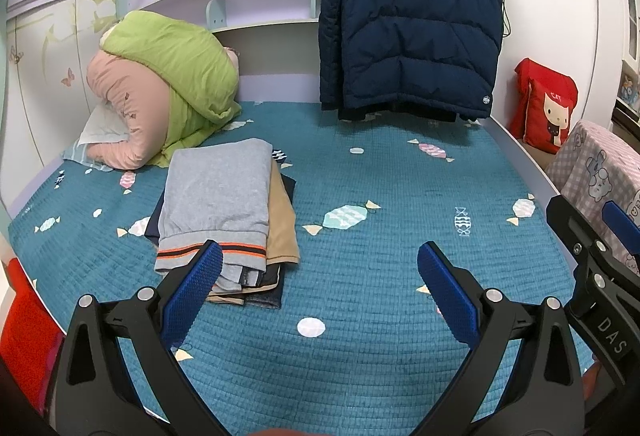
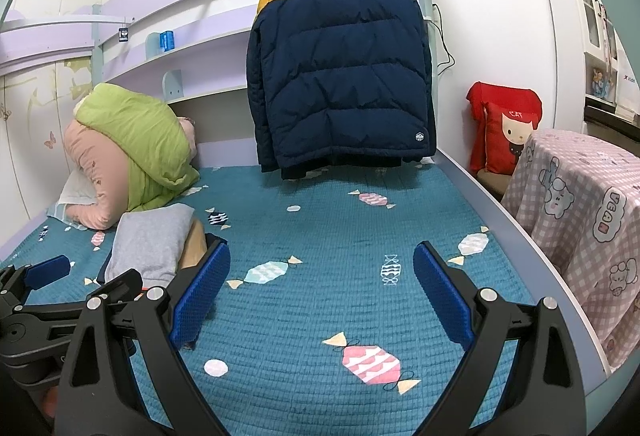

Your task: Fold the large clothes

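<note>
Puffer jacket (image 2: 340, 75), navy with a yellow yoke, hangs at the far end of the bed (image 2: 320, 316) from a hanger up top, hem just above the blanket, so I'd say we're between garments. A folded stack (image 1: 224, 211) with grey sweats on top already sits near-left on the bed. Both the left gripper (image 1: 320, 276) and right gripper (image 2: 322, 276) hover over the blanket with jaws spread wide, holding nothing. Next move looks like reaching far to lift the jacket off and lay it flat. There's plenty of bare blanket in the middle and right for that. Watch the rolled green-and-pink duvet (image 1: 168, 87) at far left, the bed's right edge by the checked cloth (image 2: 580, 228), and the stack itself.
</note>
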`<action>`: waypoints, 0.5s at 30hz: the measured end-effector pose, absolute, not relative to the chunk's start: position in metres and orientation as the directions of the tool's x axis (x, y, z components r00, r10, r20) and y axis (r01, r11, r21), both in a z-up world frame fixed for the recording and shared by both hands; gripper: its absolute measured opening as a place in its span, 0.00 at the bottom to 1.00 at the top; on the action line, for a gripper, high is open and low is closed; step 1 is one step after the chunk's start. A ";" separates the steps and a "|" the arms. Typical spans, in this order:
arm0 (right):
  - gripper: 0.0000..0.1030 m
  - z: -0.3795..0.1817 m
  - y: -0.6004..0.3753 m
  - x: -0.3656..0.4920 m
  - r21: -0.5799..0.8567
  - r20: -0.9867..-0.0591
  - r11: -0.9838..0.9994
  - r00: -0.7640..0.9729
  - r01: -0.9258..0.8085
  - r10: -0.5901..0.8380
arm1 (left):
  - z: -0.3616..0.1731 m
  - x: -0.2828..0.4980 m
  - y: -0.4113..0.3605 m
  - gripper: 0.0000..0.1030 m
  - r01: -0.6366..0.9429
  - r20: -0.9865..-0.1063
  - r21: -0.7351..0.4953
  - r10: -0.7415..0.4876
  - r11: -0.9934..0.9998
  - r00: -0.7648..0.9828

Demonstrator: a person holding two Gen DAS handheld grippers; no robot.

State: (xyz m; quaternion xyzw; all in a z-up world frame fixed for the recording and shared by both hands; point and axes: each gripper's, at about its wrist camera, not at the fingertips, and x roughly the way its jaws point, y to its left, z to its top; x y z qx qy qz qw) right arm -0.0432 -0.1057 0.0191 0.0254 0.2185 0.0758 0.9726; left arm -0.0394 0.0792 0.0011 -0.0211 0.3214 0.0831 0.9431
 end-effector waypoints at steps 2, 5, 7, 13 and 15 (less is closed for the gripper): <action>0.87 0.019 -0.106 -0.043 0.083 -0.422 0.987 0.893 -0.137 0.159 | 0.001 -0.039 0.080 0.95 -0.170 -0.610 0.013 0.143 0.985 0.779; 0.87 0.019 -0.106 -0.044 0.083 -0.422 0.987 0.893 -0.137 0.159 | 0.001 -0.039 0.080 0.95 -0.170 -0.610 0.014 0.143 0.985 0.780; 0.87 0.018 -0.106 -0.043 0.085 -0.423 0.987 0.892 -0.137 0.160 | 0.000 -0.039 0.080 0.95 -0.171 -0.611 0.016 0.145 0.985 0.779; 0.87 0.016 -0.107 -0.042 0.094 -0.426 0.985 0.888 -0.143 0.170 | 0.000 -0.038 0.081 0.95 -0.169 -0.612 0.013 0.141 0.986 0.778; 0.87 0.016 -0.108 -0.041 0.094 -0.426 0.985 0.889 -0.143 0.170 | 0.000 -0.038 0.081 0.95 -0.170 -0.611 0.013 0.142 0.985 0.779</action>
